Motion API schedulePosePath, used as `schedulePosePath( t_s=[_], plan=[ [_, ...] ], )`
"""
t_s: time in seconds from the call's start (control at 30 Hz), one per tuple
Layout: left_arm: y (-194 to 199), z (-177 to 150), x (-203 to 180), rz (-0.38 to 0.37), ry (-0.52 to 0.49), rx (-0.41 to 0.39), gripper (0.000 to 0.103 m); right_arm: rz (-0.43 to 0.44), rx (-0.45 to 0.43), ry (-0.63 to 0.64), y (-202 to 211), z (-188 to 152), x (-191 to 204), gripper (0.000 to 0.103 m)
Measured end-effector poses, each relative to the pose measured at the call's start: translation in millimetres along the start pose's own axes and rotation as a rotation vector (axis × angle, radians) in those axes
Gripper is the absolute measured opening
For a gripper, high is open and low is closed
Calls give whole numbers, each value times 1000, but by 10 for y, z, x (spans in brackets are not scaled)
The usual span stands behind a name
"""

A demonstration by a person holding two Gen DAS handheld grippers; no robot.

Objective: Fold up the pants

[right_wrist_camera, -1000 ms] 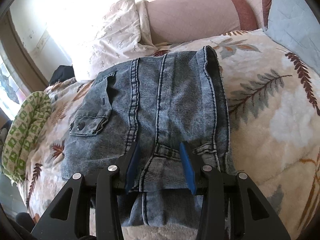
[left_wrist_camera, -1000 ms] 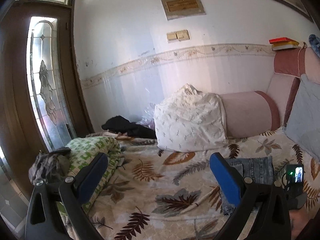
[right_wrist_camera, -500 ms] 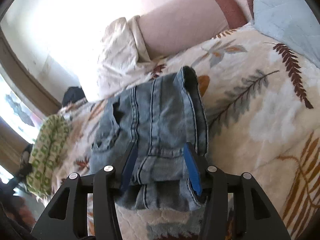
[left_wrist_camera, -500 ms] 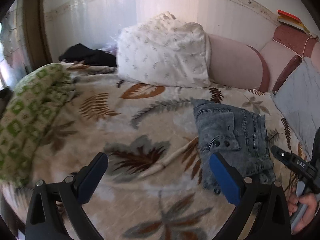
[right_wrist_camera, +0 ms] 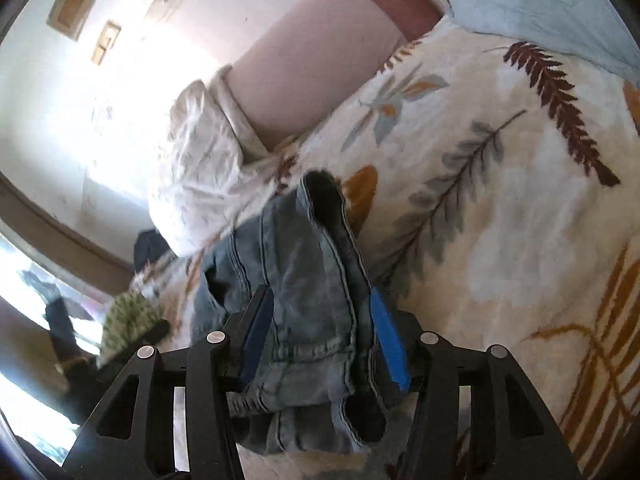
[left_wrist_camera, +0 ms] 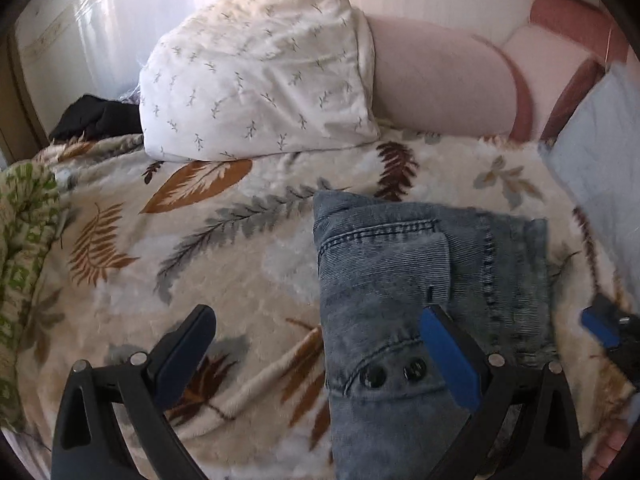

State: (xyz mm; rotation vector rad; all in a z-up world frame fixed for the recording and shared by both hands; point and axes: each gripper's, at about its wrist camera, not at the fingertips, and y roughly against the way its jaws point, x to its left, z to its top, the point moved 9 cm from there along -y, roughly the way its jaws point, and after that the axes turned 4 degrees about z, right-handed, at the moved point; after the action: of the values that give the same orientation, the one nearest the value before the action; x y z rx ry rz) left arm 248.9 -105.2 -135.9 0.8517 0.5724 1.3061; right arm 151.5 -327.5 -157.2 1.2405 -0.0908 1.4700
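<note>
Folded blue denim pants point(left_wrist_camera: 400, 272) lie on the leaf-print bed cover point(left_wrist_camera: 200, 248). My left gripper point(left_wrist_camera: 316, 312) is open just above the bed. Its right finger hangs over the pants' pocket area and its left finger over bare cover. In the right wrist view the pants point(right_wrist_camera: 296, 248) bunch up between the fingers of my right gripper point(right_wrist_camera: 319, 296). Its jaws are opening, and the pads still touch the thick denim bundle on both sides. One blue pad point(left_wrist_camera: 598, 326) of the right gripper shows at the pants' right edge in the left wrist view.
A white sprigged pillow point(left_wrist_camera: 260, 80) and a pink bolster point(left_wrist_camera: 440, 88) lie along the far wall. A pale blue cushion point(left_wrist_camera: 600, 152) is at the right, a green patterned blanket point(left_wrist_camera: 24, 240) at the left edge, and a black garment point(left_wrist_camera: 92, 120) is behind it.
The left gripper has tipped down from facing the wall and come close over the pants. The right gripper has rolled, its jaws have widened, and the pants now look bunched and tilted.
</note>
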Motion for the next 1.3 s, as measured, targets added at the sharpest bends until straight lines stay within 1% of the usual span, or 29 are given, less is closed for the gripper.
schedulePosePath(
  t_s=[0.13,0.2,0.4,0.47,0.5,0.57,0.63,0.73,0.77,0.83,0.9,1.07,1.13,1.2,1.3],
  plan=[
    [-239,59,-90,48,-40,32,103,61,40,27,-116,-57,162,51],
    [-352,62,-121,48,-43,62,103,79,86,24,-207,-137,207,51],
    [-601,56,-172,23,-33,121,103,-17,226,53,-467,-375,110,51],
    [-664,31,-163,-2,-1,137,103,-52,242,88,-533,-434,105,51],
    [-672,16,-147,-22,24,149,103,-59,244,100,-552,-447,114,52],
    [-645,3,-111,-57,56,163,103,-52,248,132,-567,-462,165,62],
    [-553,-15,-82,-71,44,165,103,-28,240,130,-536,-444,197,65],
    [-338,-35,7,-56,7,118,103,26,211,75,-443,-344,190,65],
    [-268,-47,42,-56,-2,102,103,33,185,58,-384,-275,171,66],
    [-149,-98,125,-77,-7,83,103,33,140,53,-291,-176,142,66],
    [-100,-173,187,-102,-2,93,103,36,110,26,-211,-89,93,68],
    [-33,-360,226,-183,23,132,103,-23,113,-57,-150,-34,-162,69],
    [-1,-410,194,-209,29,141,103,-27,121,-79,-148,-34,-208,69],
    [33,-445,137,-258,45,149,103,-35,133,-89,-176,-43,-236,70],
    [34,-504,17,-326,65,190,103,-39,157,-105,-201,-67,-274,71]
  ],
)
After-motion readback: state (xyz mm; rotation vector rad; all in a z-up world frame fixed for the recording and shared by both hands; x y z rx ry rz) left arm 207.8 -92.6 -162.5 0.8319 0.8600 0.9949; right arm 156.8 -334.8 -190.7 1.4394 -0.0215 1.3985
